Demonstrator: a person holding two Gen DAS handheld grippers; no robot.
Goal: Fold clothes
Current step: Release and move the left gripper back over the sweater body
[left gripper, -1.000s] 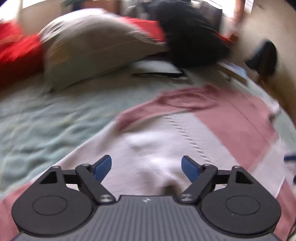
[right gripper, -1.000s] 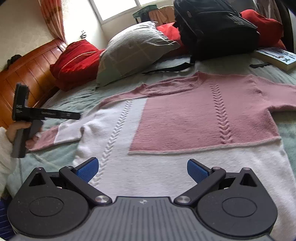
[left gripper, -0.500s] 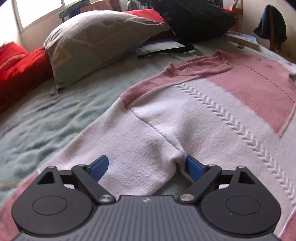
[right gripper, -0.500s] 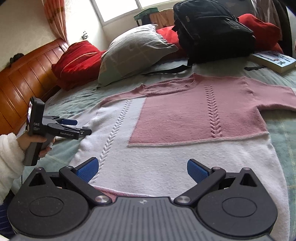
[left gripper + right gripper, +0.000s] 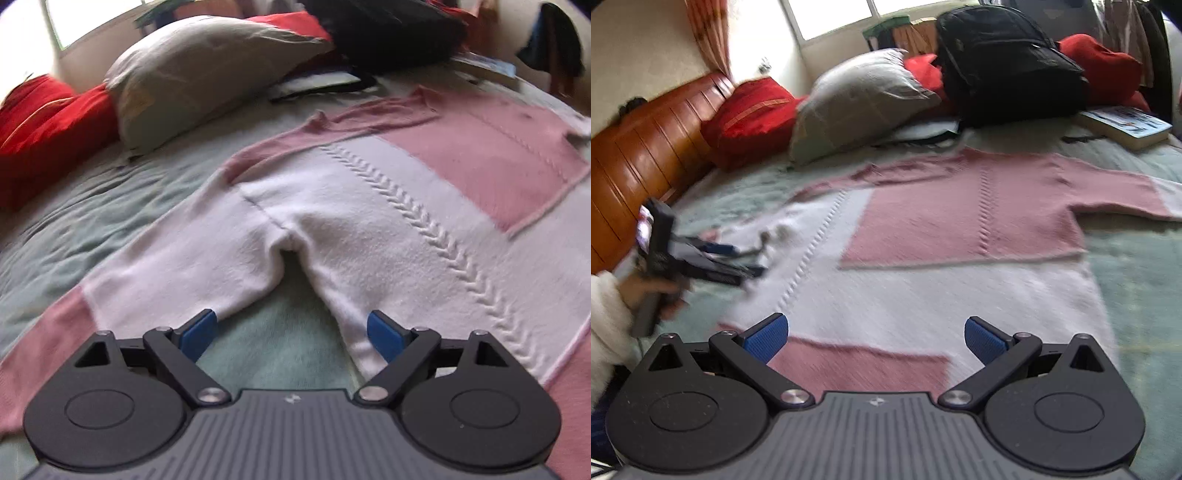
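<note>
While the sweater [image 5: 923,258] lies spread flat, front up, on the green bedspread [image 5: 92,221], both grippers hang over its near edge with jaws apart and nothing between the pads. From the left wrist view, the left gripper [image 5: 291,332] points down at the armpit notch, where the sleeve [image 5: 177,269] splits from the body; bare bedspread shows in the gap between its fingers, the sleeve just past one pad and the body's side edge by the other. The right gripper [image 5: 875,336] hovers above the pink hem band, near the middle of the lower edge. In that blurred view the left one seems to sit above the sleeve, held by a hand [image 5: 653,291].
</note>
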